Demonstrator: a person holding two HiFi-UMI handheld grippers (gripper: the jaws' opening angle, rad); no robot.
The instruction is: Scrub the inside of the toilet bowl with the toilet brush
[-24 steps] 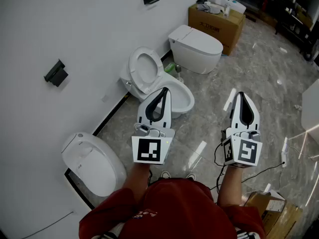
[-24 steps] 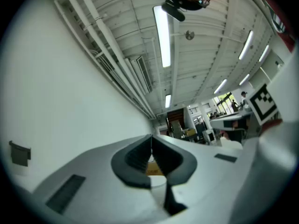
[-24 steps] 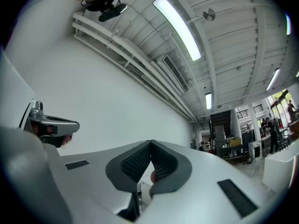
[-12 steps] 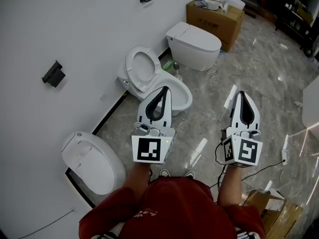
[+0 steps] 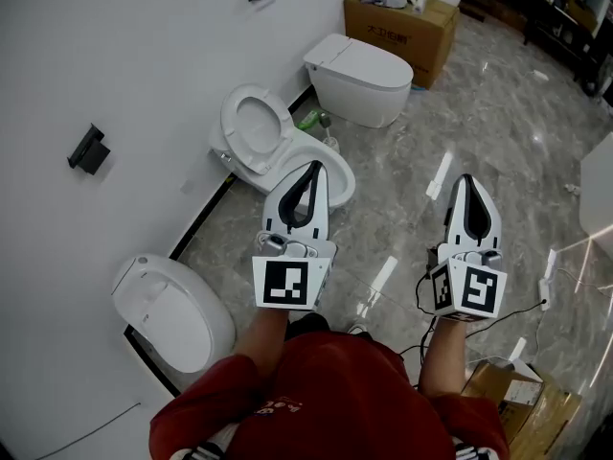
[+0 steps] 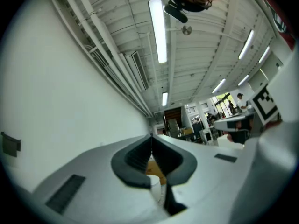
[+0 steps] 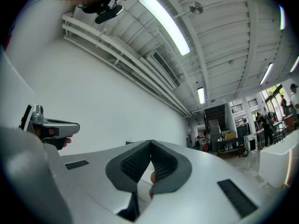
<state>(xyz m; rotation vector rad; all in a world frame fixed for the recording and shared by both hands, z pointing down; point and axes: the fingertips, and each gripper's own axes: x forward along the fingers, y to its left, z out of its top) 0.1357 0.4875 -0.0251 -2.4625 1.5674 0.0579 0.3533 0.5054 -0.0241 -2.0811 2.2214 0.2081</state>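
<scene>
The open toilet stands against the white wall with its lid (image 5: 253,126) raised. Its bowl (image 5: 337,182) is partly hidden behind my left gripper (image 5: 313,168). What looks like the toilet brush (image 5: 331,143) stands upright in a holder on the floor just right of that toilet, beside a green item (image 5: 308,120). Both grippers are held in the air, well short of the bowl and the brush. In the left gripper view, my left gripper (image 6: 151,136) is shut with nothing between its jaws. My right gripper (image 5: 465,180) is also shut and empty, with its pads (image 7: 150,143) meeting.
A closed white toilet (image 5: 359,77) stands farther back, with a cardboard box (image 5: 397,25) behind it. Another closed toilet (image 5: 172,310) sits near my left side. A black fixture (image 5: 86,149) hangs on the wall. A cable (image 5: 522,314) and a box (image 5: 517,401) lie on the marble floor at right.
The toilets and the box have slid up and to the left in the head view as the camera shifted. Both grippers keep their place in the picture and stay shut.
</scene>
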